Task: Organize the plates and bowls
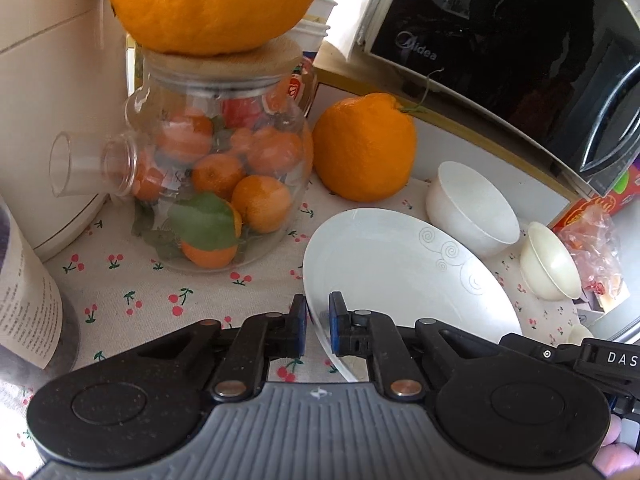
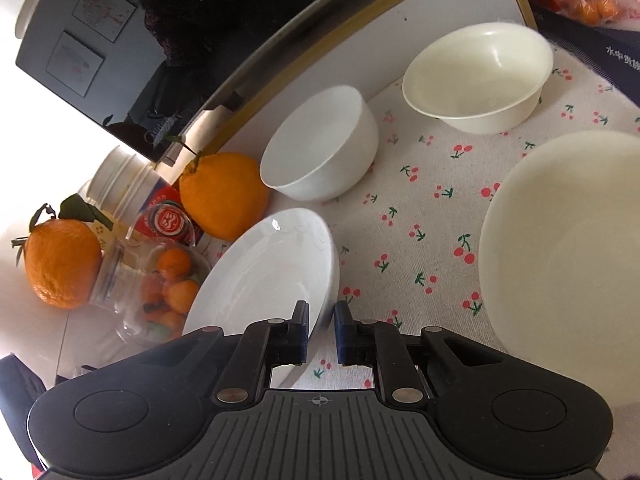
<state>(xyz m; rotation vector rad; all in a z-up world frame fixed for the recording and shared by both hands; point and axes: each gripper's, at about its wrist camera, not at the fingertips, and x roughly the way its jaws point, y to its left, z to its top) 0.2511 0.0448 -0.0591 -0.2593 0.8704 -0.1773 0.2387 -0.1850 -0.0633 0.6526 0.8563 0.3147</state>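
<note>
Plate (image 1: 400, 272): white, tilted up off the bench, its rim held from both sides; it sits in front of the two small bowls
Left jaws (image 1: 318, 326): closed on the plate's near-left rim, one pad above and one below the thin edge
Right jaws (image 2: 321, 330): pads close together with the plate's right rim between them; a sliver of gap shows, so I judge it a light pinch
Doing it well: keep both grips level and move them together, since the glazed rim looks slippery; lift clear of the jar (image 1: 216, 168) and the orange (image 1: 364, 148) beside it
Shapes: the plate is shallow and glossy with faint swirl marks; white bowl (image 2: 320, 144) is deep and round; cream bowl (image 2: 478, 76) is wider with a flared lip; a big cream dish (image 2: 568, 264) lies well to the right
Bench (image 2: 400, 240): soft woven cloth printed with cherries, likely to bunch if the plate drags
</note>
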